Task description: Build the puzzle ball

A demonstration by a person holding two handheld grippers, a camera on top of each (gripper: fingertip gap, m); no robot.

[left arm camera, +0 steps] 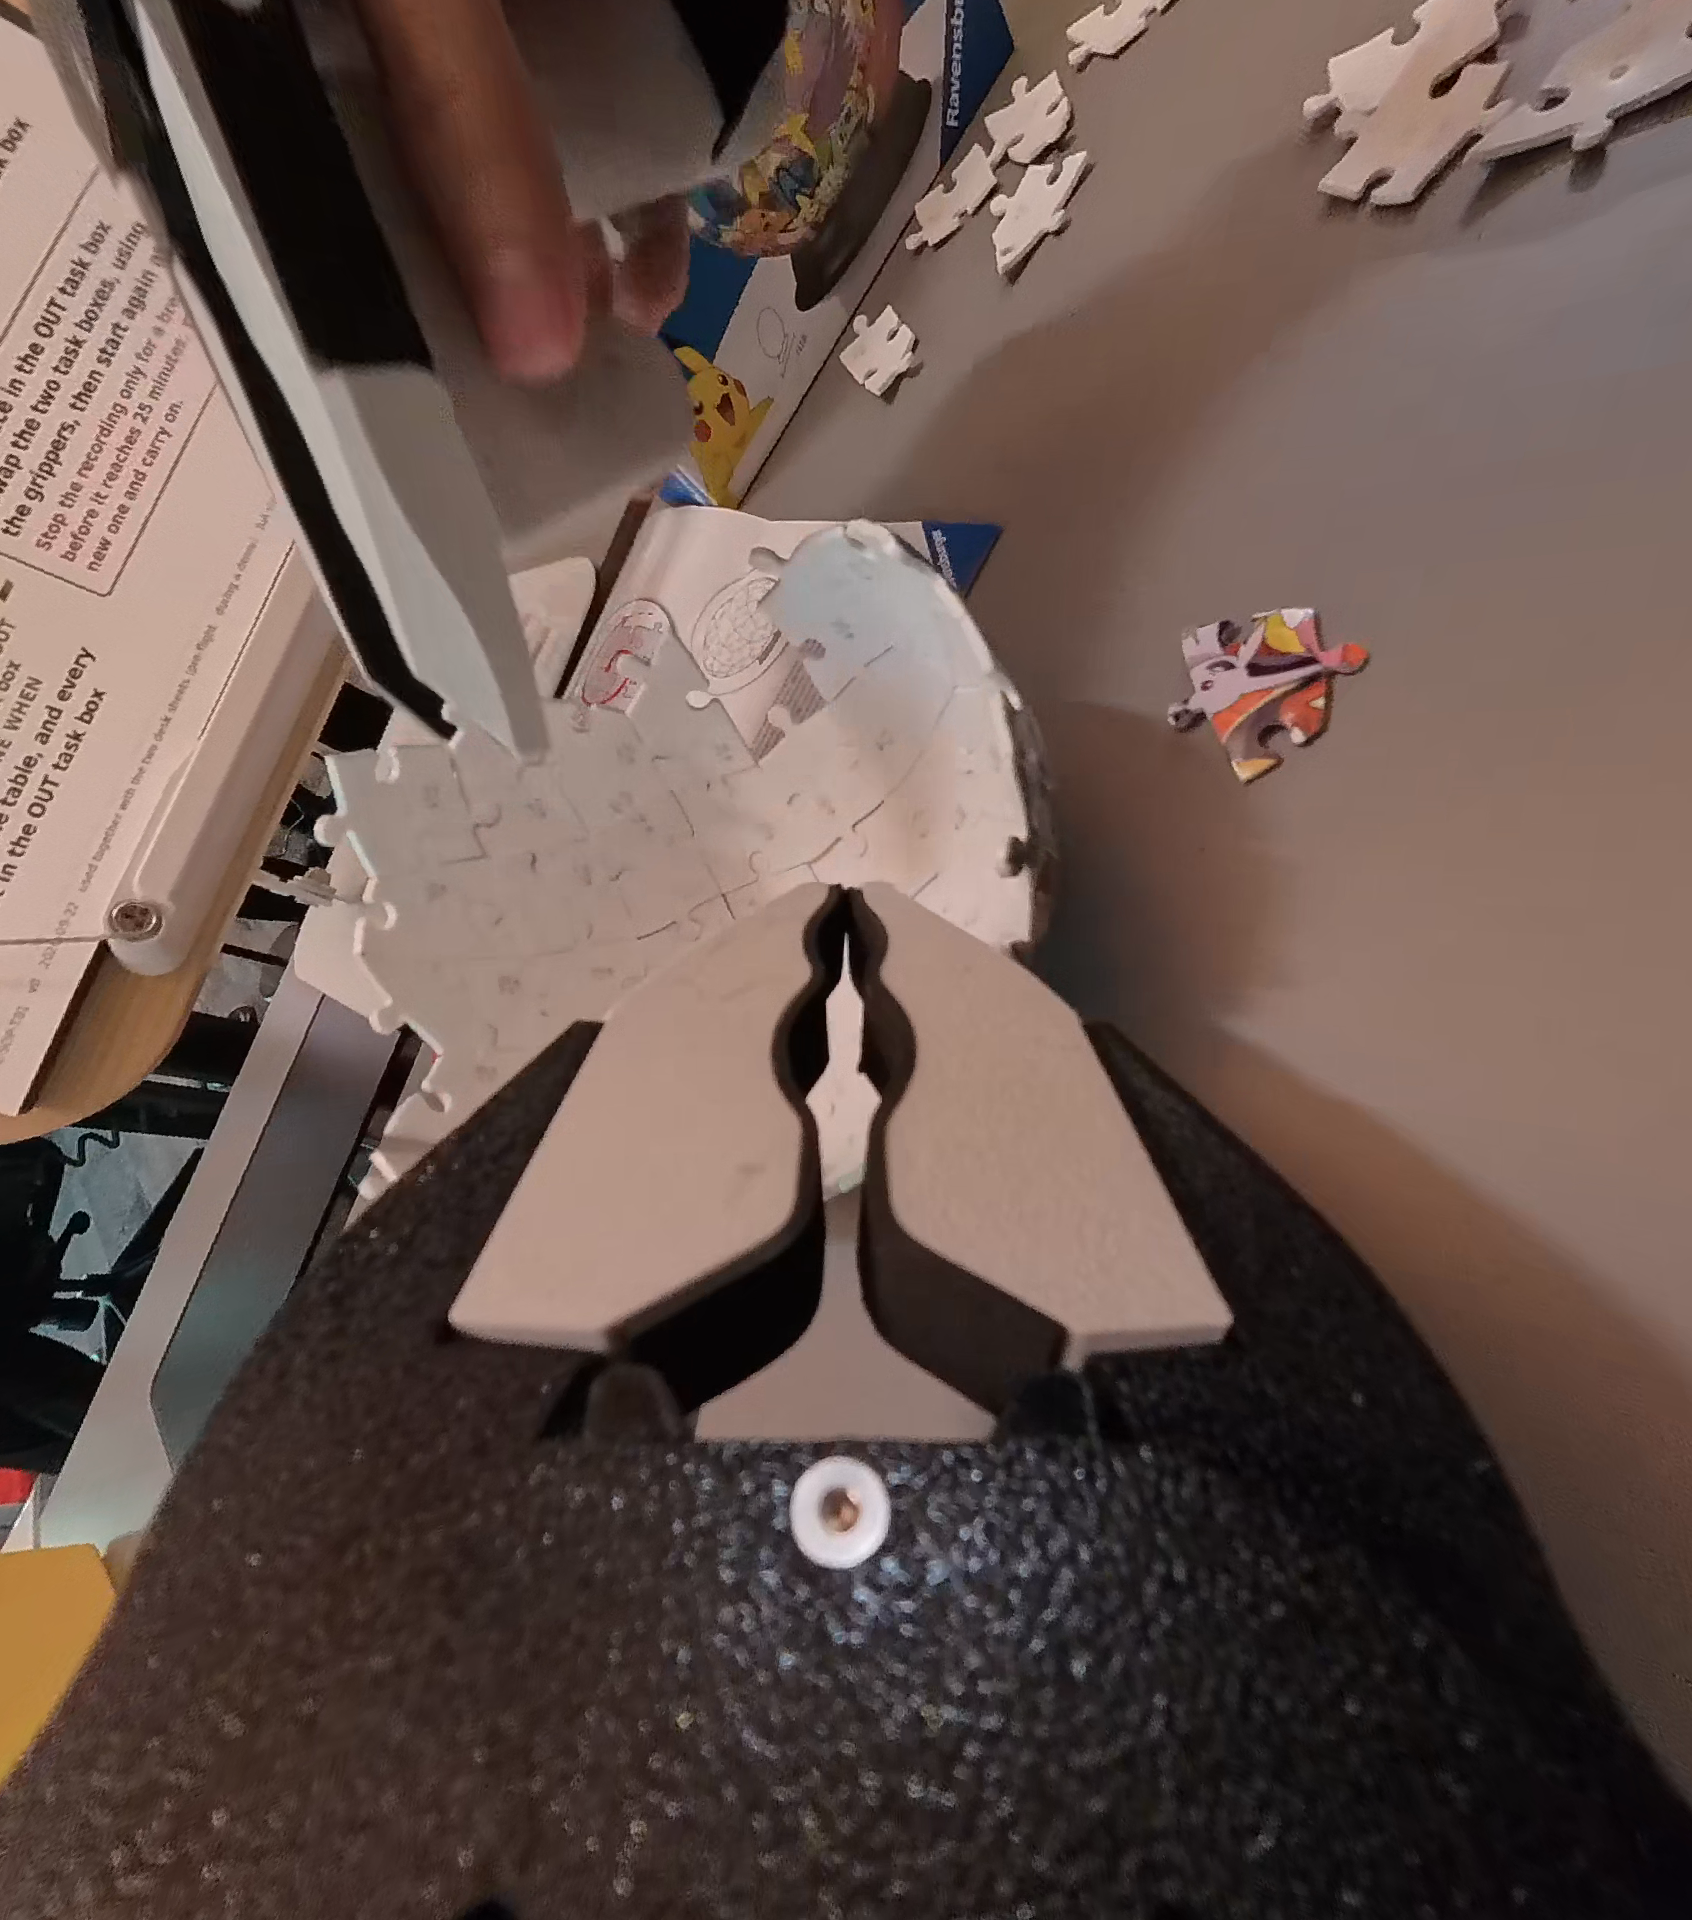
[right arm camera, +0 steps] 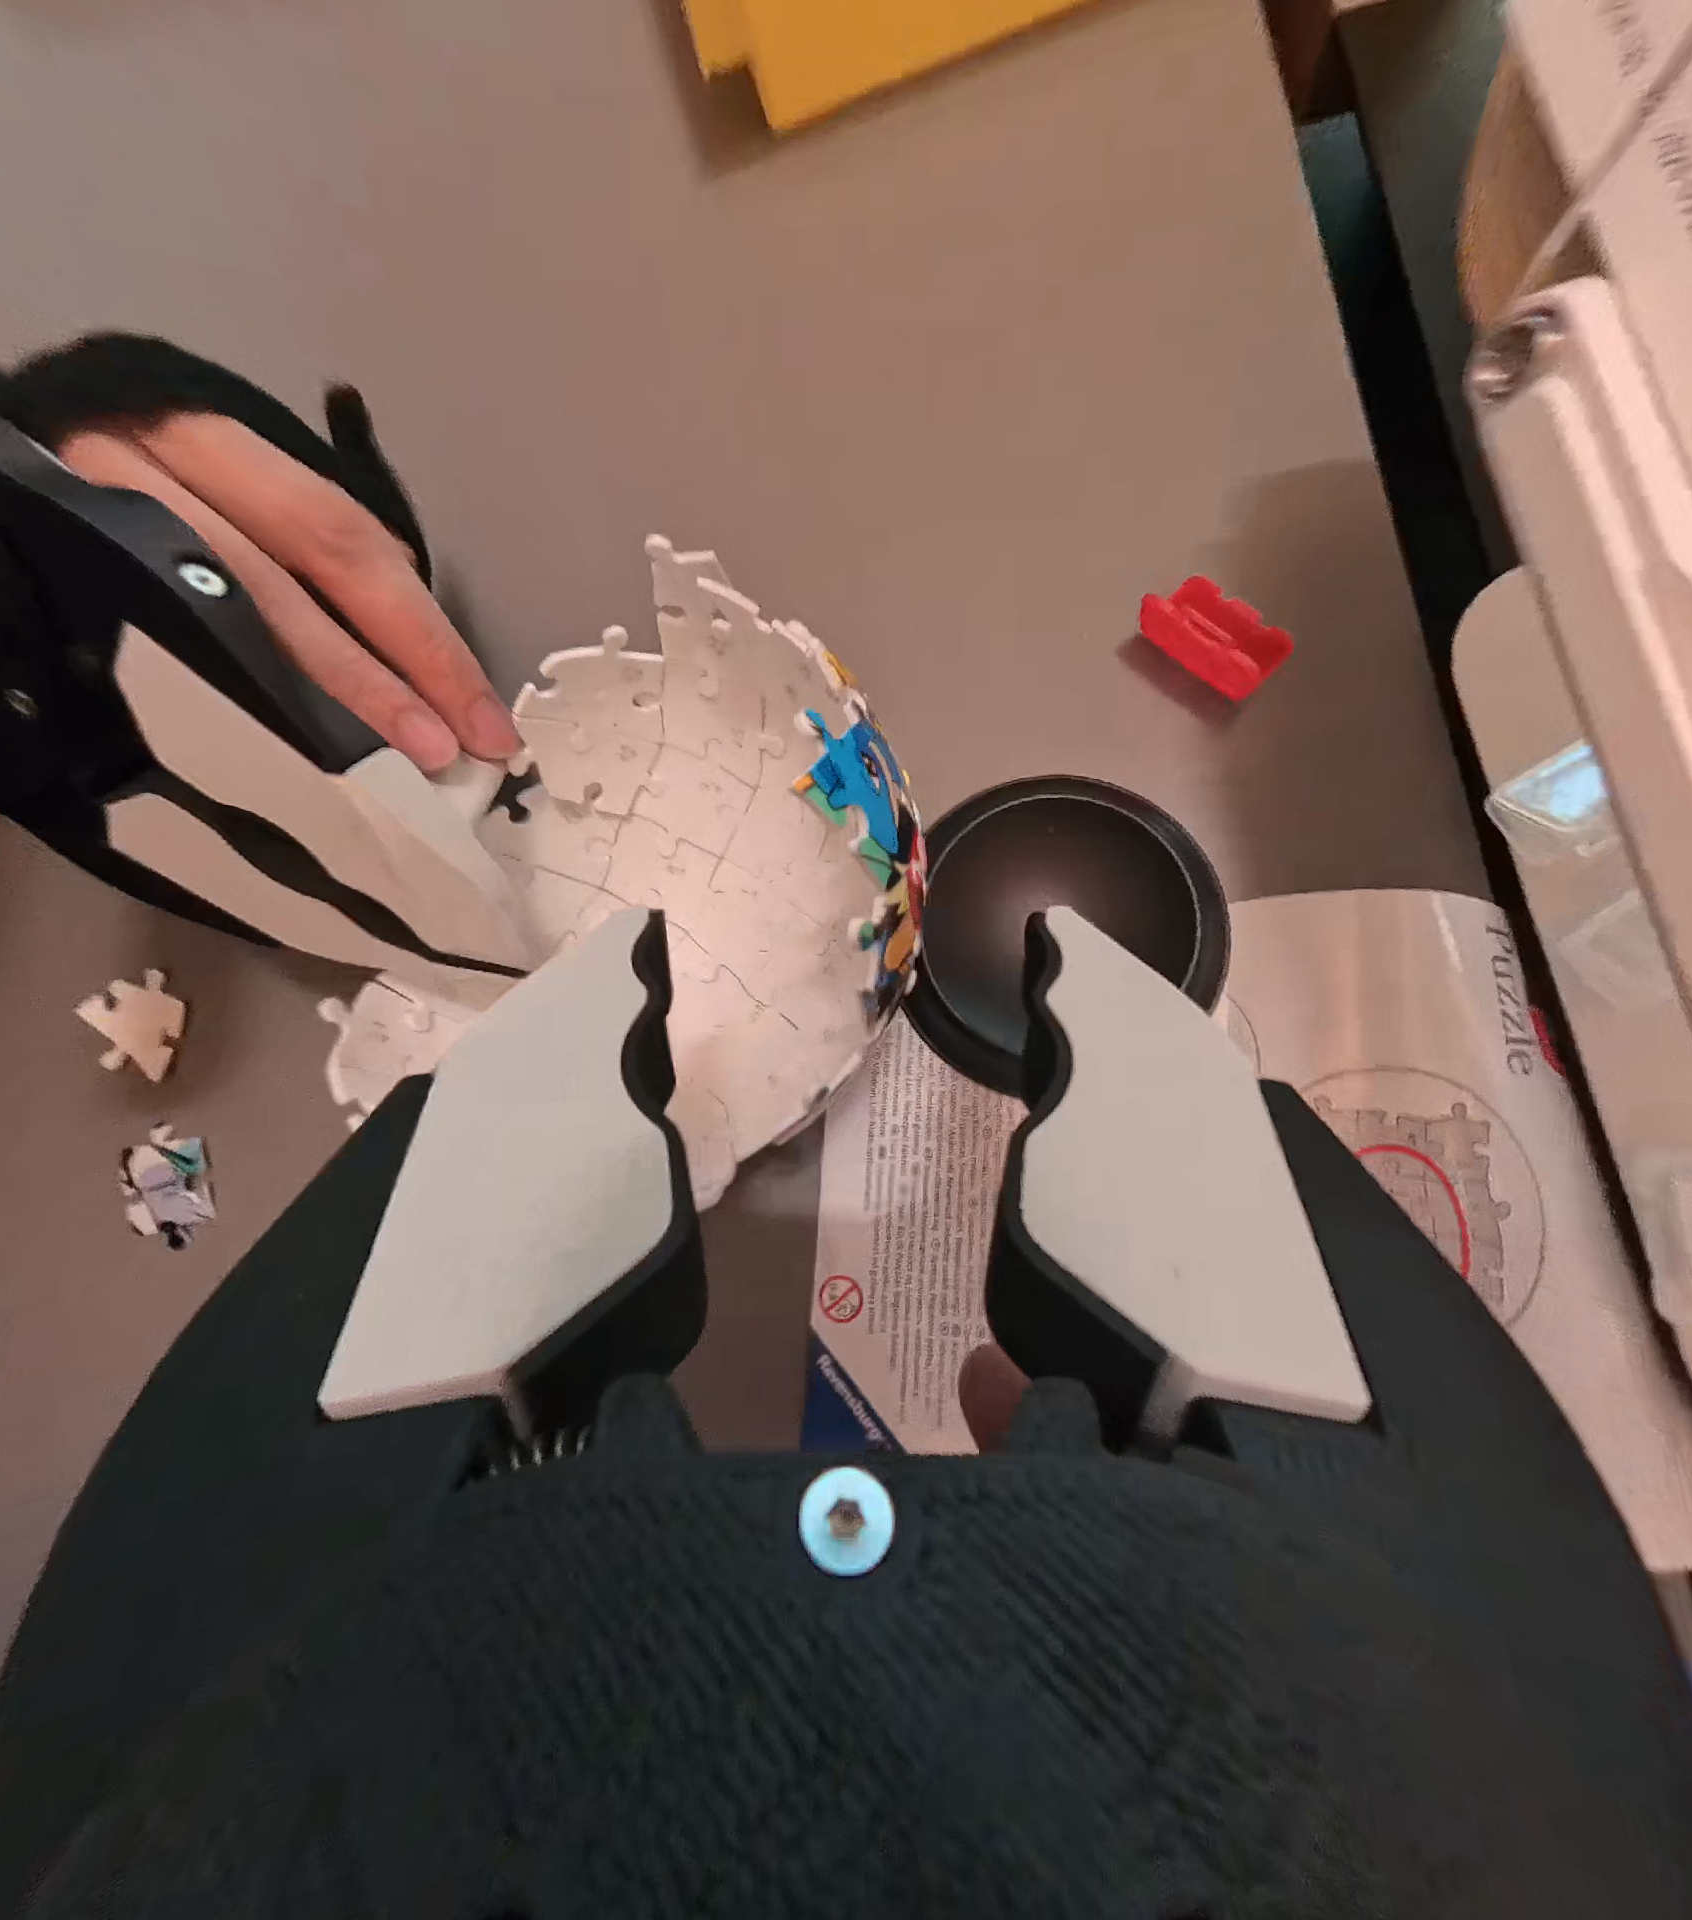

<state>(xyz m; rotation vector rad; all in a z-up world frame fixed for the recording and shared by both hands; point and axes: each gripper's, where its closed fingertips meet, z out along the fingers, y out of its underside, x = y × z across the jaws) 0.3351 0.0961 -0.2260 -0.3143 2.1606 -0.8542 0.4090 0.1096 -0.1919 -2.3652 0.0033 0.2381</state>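
The partly built puzzle ball (left arm camera: 676,831) is a curved shell with its white inner side towards me; in the right wrist view (right arm camera: 717,831) a strip of its coloured outer side shows on the right. My left gripper (left arm camera: 844,906) is shut on the shell's near rim and holds it tilted; it also shows in the right wrist view (right arm camera: 509,961), with a hand's fingertips on the rim. My right gripper (right arm camera: 844,930) is open and empty, its jaws wide apart, one over the shell and one over the black stand (right arm camera: 1060,883). In the left wrist view it (left arm camera: 541,634) reaches down to the shell's far rim.
Loose pieces lie on the grey table: a coloured one (left arm camera: 1257,691), several white ones (left arm camera: 1018,177), a joined cluster (left arm camera: 1507,94), two more (right arm camera: 135,1023). A red block (right arm camera: 1211,634), a leaflet (right arm camera: 915,1195), the puzzle box (left arm camera: 821,260) and an instruction board (left arm camera: 42,520) surround the work. My right gripper is the nearer one to the red block (right arm camera: 1211,634): about 12 centimetres, against 20 centimetres.
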